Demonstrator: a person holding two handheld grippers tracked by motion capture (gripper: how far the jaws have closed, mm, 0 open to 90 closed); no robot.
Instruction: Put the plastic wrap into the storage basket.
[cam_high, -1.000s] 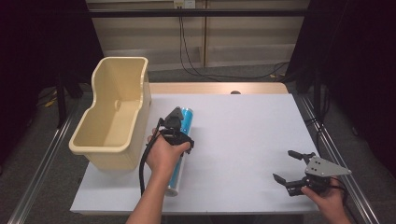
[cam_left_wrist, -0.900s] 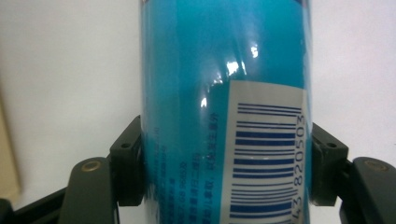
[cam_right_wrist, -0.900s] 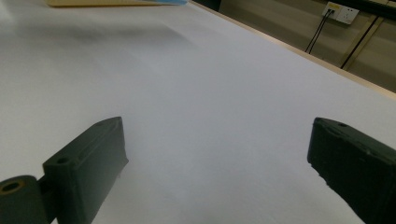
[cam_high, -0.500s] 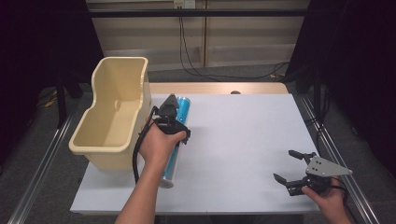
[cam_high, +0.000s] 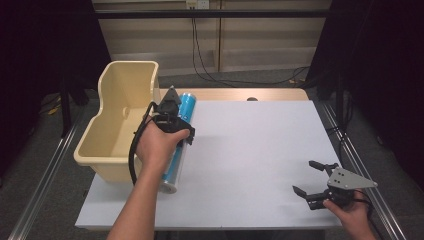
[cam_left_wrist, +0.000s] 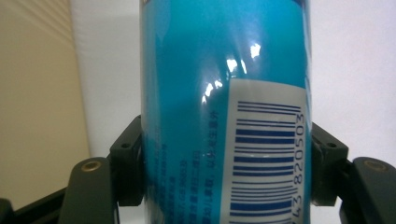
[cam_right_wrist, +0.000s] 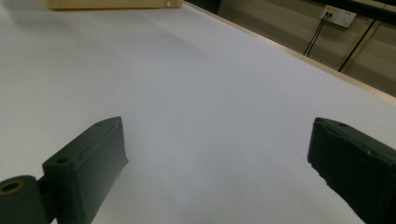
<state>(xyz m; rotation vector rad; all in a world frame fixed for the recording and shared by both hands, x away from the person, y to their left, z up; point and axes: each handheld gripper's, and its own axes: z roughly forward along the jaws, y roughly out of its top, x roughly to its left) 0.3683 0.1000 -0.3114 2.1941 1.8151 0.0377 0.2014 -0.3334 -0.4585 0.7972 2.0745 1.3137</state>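
Observation:
A long blue cylinder (cam_high: 187, 106) with a white barcode label is held above the white table (cam_high: 250, 150), right beside the beige bin (cam_high: 120, 112). Its silver lower end (cam_high: 170, 186) points toward the table's front. My left gripper (cam_high: 178, 121) is shut on the cylinder partway along it. In the left gripper view the blue cylinder (cam_left_wrist: 205, 70) sits between the two black jaws of my left gripper (cam_left_wrist: 226, 163), and both pads press its sides. My right gripper (cam_high: 312, 181) stands open near the front right corner, and in its own view my right gripper (cam_right_wrist: 217, 158) has bare table between its jaws.
The beige bin (cam_left_wrist: 37, 93) is deep and open-topped, at the table's left edge; its wall (cam_right_wrist: 112, 3) is far off in the right gripper view. Cables (cam_high: 210, 60) hang at the back wall. Metal rails (cam_high: 45, 175) run along both table sides.
My left hand has risen and shifted toward the bin, carrying the blue cylinder off the table with it. The right gripper has stayed where it was.

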